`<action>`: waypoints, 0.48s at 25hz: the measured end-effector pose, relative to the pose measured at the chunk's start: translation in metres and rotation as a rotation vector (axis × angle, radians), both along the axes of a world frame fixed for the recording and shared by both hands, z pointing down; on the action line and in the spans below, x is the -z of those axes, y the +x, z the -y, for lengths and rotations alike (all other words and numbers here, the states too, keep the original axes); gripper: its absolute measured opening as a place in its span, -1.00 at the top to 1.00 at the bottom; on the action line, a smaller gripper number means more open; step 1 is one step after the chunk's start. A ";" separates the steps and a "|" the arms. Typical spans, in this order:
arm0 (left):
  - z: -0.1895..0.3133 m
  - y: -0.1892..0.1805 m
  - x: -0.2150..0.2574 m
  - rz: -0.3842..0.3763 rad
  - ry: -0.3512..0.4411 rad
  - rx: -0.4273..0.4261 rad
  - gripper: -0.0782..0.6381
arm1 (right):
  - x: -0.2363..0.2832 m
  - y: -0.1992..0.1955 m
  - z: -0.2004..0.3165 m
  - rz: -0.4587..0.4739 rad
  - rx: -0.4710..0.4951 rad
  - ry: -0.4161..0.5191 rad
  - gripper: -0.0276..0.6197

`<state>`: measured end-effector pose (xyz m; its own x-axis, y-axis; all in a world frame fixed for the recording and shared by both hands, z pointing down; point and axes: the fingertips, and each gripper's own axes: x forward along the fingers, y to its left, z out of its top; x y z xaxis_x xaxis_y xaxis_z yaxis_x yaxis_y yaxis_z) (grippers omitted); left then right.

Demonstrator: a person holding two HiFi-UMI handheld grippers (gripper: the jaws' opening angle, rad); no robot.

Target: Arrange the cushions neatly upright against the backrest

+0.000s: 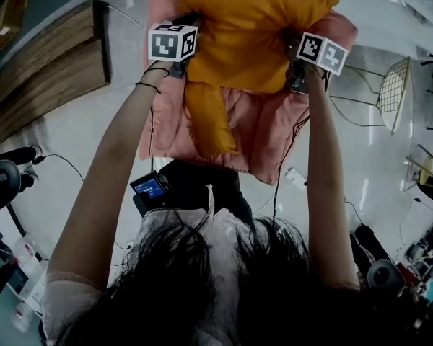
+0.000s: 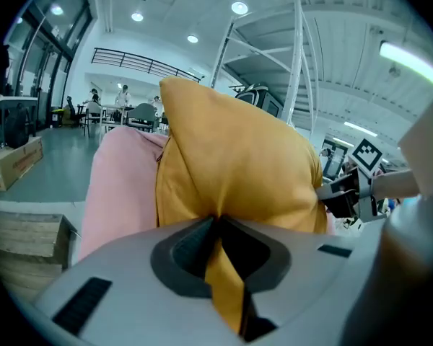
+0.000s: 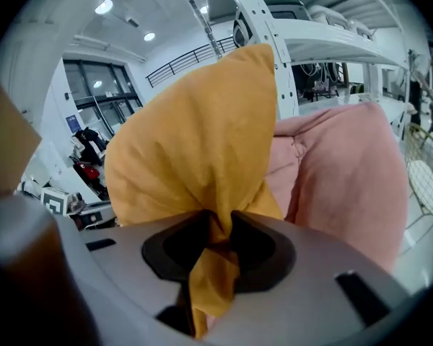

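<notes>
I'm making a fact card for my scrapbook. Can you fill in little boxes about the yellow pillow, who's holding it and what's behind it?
Held thing: yellow cushion, lifted by two of its edges
Left gripper: shut on a pinch of the cushion's fabric
Right gripper: shut on a bunched fold of the same cushion
Behind it: pink padded seat
Also on the seat: a second yellow cushion, lower down
Nearby: wire chair

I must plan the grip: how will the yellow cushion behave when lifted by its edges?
Probably soft and floppy: the yellow cushion bunches where the left gripper and right gripper pinch it. Likely light for its size, since two small pinches of fabric seem to carry it.
</notes>
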<state>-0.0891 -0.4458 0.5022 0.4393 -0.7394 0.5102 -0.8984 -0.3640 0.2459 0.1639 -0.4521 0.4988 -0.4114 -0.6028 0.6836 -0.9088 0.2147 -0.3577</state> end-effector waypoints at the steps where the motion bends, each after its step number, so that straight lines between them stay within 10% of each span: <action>1: 0.001 0.000 -0.001 -0.018 0.002 -0.006 0.69 | -0.001 0.000 0.000 -0.020 -0.008 0.011 0.60; 12: -0.043 -0.011 0.017 -0.156 0.030 -0.085 0.67 | 0.025 0.011 -0.029 -0.064 -0.122 0.166 0.41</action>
